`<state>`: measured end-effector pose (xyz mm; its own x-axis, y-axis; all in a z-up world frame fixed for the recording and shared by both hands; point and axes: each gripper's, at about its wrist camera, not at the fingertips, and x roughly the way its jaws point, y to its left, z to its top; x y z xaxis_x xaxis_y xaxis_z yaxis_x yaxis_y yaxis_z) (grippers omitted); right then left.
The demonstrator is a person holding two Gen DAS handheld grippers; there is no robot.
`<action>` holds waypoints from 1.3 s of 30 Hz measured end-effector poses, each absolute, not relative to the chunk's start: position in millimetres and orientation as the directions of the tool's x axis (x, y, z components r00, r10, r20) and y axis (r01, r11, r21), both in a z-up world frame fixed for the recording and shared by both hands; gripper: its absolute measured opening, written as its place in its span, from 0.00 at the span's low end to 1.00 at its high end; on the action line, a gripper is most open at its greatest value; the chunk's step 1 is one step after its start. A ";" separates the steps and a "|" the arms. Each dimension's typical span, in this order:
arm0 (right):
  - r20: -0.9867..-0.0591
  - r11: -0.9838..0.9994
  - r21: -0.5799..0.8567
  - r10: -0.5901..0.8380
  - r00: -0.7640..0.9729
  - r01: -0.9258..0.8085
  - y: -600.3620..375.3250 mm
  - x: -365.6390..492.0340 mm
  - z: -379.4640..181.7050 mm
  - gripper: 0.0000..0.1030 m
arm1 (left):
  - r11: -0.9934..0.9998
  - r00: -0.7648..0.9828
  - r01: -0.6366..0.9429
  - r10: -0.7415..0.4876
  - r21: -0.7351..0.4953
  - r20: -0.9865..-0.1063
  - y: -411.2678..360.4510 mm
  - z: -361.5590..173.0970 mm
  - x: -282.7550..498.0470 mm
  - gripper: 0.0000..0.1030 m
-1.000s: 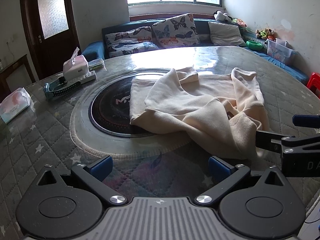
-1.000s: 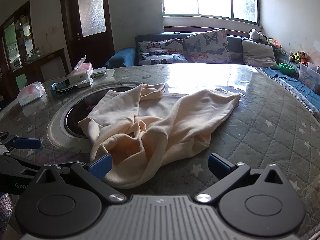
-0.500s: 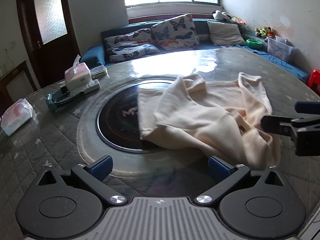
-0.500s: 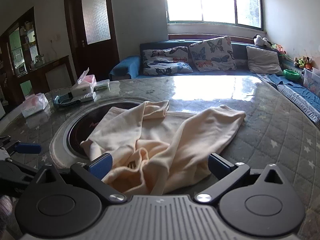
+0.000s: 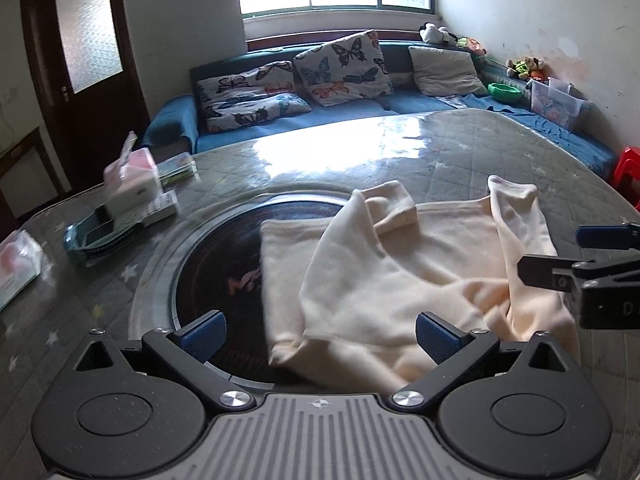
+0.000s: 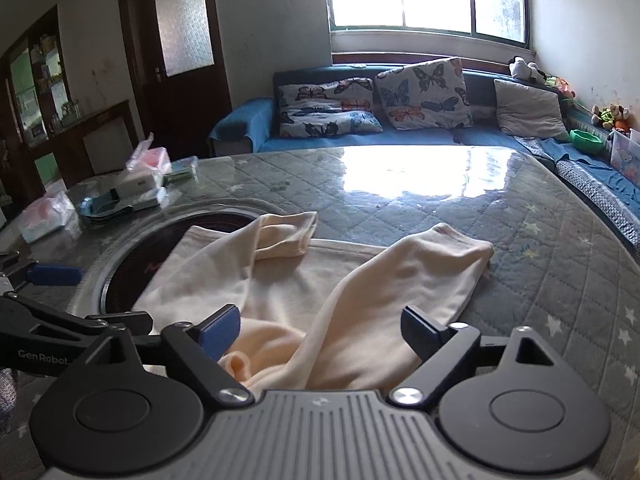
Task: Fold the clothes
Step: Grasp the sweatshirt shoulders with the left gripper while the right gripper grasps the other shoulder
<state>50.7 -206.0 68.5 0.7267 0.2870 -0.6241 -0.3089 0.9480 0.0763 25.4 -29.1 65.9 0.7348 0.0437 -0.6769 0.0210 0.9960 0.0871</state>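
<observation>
**foldnoob:** Blue-padded fingers on both tools are spread wide with nothing between them. The left gripper [image 5: 318, 330] hangs over the near-left hem of the cream sweatshirt [image 5: 400, 280], and the right gripper [image 6: 320, 330] is low over the bunched near end of it. Garment's lying rumpled across the middle of the tabletop [image 5: 460, 148], partly over the dark round inset [image 5: 216, 276], both sleeves flopped across the body with the cuffs pointing to the far edge. How'd you go about it from here?

**laundrybot_dad:** Can't say from one look whether that's a half-made fold or a heap waiting to be spread, so I'd judge by the cloth. Whatever grab comes next, I'd pinch a single layer at a real edge (hem corner or cuff), not the lump near the right tool, or you drag two layers along. Keep both tools level so the seam stays straight.

**foldnoob:** Room to move?

**laundrybot_dad:** Loads toward the far edge and the right side, that's bare quilted cover. Left edge is the tight bit: tissue box [image 5: 132, 180], a teal tray [image 5: 94, 240] and a wipes pack [image 5: 18, 272] sit well apart from the cloth, but a wide sweep left could reach them. Near edge is close under both tools, so anything pulled toward you may slide off.
</observation>
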 end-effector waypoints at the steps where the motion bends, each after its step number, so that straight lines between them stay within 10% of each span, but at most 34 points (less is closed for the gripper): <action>1: -0.630 0.949 0.070 0.280 0.724 -0.307 -205.9 57.0 67.9 0.82 | 0.996 0.737 0.023 0.045 0.092 -0.674 -31.1 66.4 30.3 0.94; 19: -0.737 0.954 0.106 0.264 0.623 -0.279 -207.2 147.0 44.6 0.54 | 0.981 0.746 0.113 0.021 0.157 -0.666 -47.1 39.7 133.1 0.87; 29: -0.754 0.951 0.134 0.280 0.594 -0.279 -216.5 150.2 33.4 0.20 | 0.986 0.716 0.143 -0.041 0.088 -0.696 -39.0 22.6 141.6 0.16; 39: -0.714 0.956 0.156 0.284 0.640 -0.250 -231.9 133.1 43.3 0.04 | 0.997 0.782 0.068 -0.029 0.039 -0.623 -17.0 50.6 105.1 0.09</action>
<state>133.1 -231.9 43.3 0.6400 0.2840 -0.7140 -0.2500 0.9556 0.1561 105.1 -17.0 50.6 0.7818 -0.0288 -0.6228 0.0679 0.9969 0.0391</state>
